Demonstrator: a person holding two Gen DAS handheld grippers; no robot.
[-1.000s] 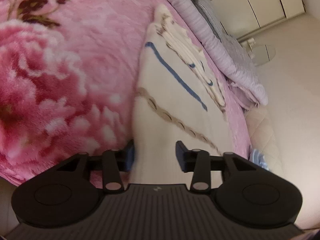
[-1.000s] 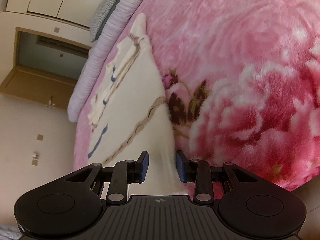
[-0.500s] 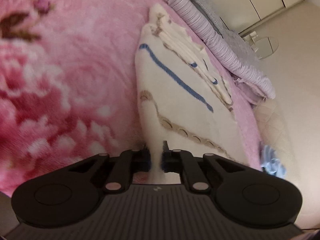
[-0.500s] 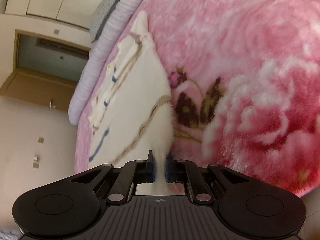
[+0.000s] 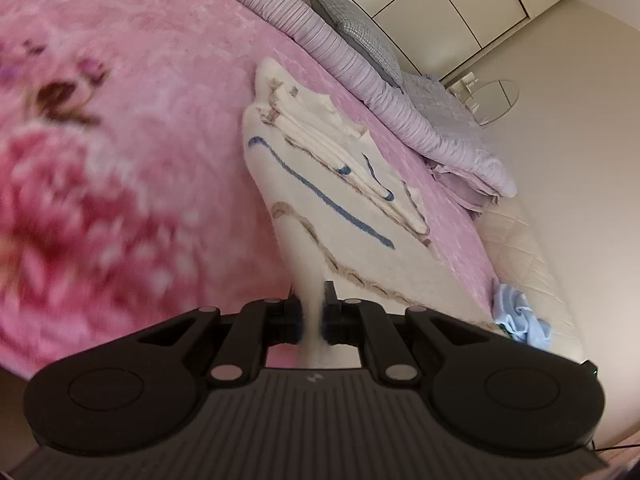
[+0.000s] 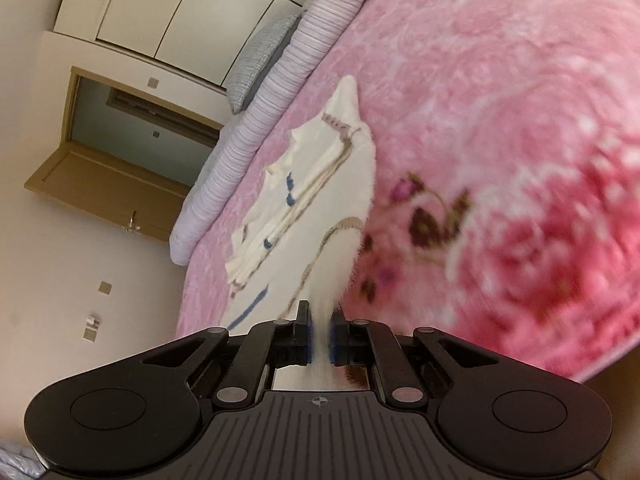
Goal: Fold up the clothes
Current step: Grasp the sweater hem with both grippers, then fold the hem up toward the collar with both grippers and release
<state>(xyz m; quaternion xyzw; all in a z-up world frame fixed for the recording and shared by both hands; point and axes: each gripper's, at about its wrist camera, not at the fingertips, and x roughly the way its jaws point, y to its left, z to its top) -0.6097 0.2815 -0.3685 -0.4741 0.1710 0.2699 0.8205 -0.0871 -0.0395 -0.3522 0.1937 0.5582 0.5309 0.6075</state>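
Observation:
A cream sweater (image 5: 320, 184) with a blue line and a tan chain pattern lies on the pink floral blanket (image 5: 120, 120), its sleeves folded on top. My left gripper (image 5: 312, 316) is shut on one near corner of the sweater's hem. The same sweater (image 6: 320, 208) shows in the right wrist view, where my right gripper (image 6: 319, 338) is shut on the other near corner. Both pinched corners are lifted off the blanket and the cloth stretches away from the fingers.
A striped lilac rolled quilt (image 5: 320, 40) and a checked pillow (image 5: 360, 36) lie along the far side of the bed. A light blue cloth (image 5: 520, 316) sits at the bed's edge. White wardrobes (image 6: 160, 12) and a doorway (image 6: 132, 140) stand beyond.
Both grippers went from open around the sweater's hem to shut on it. They have since risen, pulling the near edge up off the blanket.

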